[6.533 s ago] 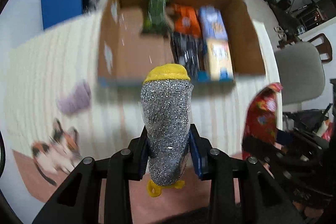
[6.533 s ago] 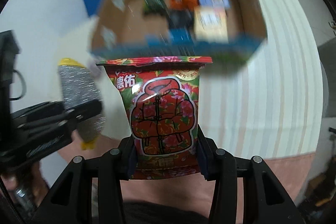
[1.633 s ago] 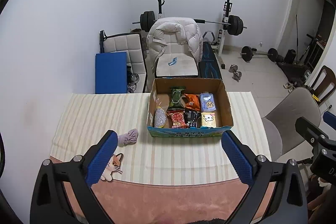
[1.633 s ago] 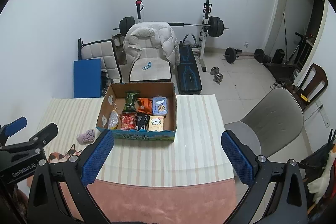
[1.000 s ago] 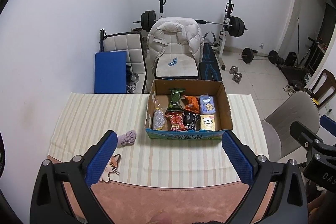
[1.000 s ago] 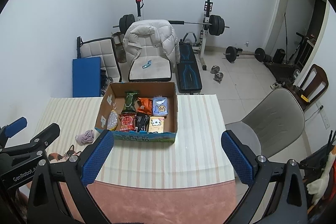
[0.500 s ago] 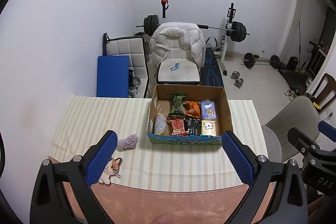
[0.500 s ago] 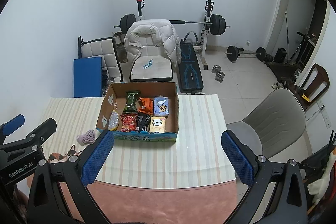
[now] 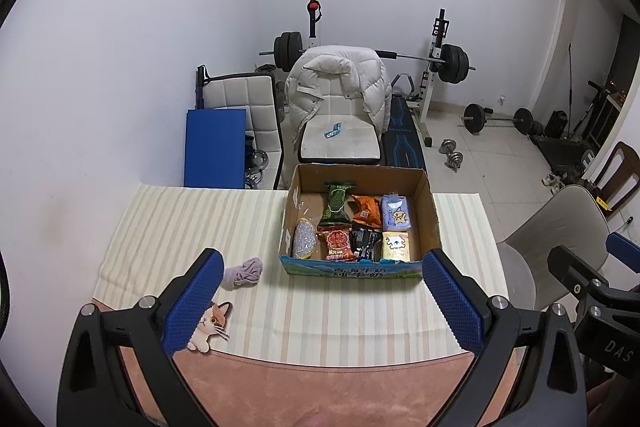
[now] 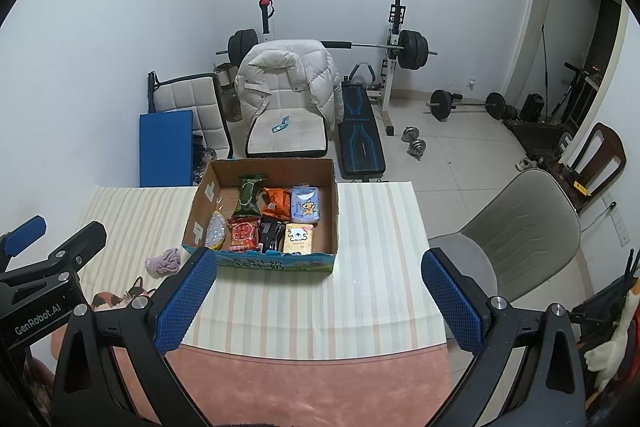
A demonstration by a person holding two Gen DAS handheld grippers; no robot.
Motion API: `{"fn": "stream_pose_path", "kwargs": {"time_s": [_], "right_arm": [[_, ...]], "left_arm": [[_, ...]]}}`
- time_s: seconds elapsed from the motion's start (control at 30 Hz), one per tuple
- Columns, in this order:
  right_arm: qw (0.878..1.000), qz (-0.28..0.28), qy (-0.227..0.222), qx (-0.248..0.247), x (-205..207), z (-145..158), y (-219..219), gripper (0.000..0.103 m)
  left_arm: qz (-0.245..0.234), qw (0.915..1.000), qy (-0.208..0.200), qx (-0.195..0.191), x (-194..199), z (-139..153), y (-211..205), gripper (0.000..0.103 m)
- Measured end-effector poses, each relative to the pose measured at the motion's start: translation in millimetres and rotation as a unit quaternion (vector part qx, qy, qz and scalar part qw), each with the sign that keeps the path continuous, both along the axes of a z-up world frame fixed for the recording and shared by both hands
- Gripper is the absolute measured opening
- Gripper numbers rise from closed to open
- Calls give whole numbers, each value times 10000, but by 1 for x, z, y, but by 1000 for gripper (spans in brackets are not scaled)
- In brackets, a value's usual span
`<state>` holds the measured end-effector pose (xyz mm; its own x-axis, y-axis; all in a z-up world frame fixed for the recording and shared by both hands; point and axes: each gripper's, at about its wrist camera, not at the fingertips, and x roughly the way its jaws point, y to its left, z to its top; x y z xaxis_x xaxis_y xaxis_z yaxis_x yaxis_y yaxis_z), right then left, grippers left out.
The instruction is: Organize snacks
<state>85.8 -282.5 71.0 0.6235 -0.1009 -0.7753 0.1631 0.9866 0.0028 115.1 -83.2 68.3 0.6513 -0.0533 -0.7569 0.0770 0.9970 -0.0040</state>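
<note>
On the striped table (image 9: 200,219), the snack box (image 9: 430,211) sits well beyond both empty, spread hand-held grippers (image 9: 320,301) (image 10: 318,297).

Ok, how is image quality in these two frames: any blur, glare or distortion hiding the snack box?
Left wrist view: sharp, even room light, no glare; fisheye bends the walls, dark corners; the cardboard box is clear between the open left claw. Right wrist view: equally sharp; the right claw is open, and its left finger covers the box's near left corner.
</note>
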Motion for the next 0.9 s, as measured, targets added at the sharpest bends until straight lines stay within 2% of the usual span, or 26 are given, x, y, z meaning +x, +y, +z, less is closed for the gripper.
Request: {"fn": "stream_pose_path", "kwargs": {"time_s": [0.9], "right_arm": [[10000, -1, -13, -83, -7, 7, -1, 103]], "left_arm": [[-52, 10000, 9, 6, -7, 3, -1, 102]]}}
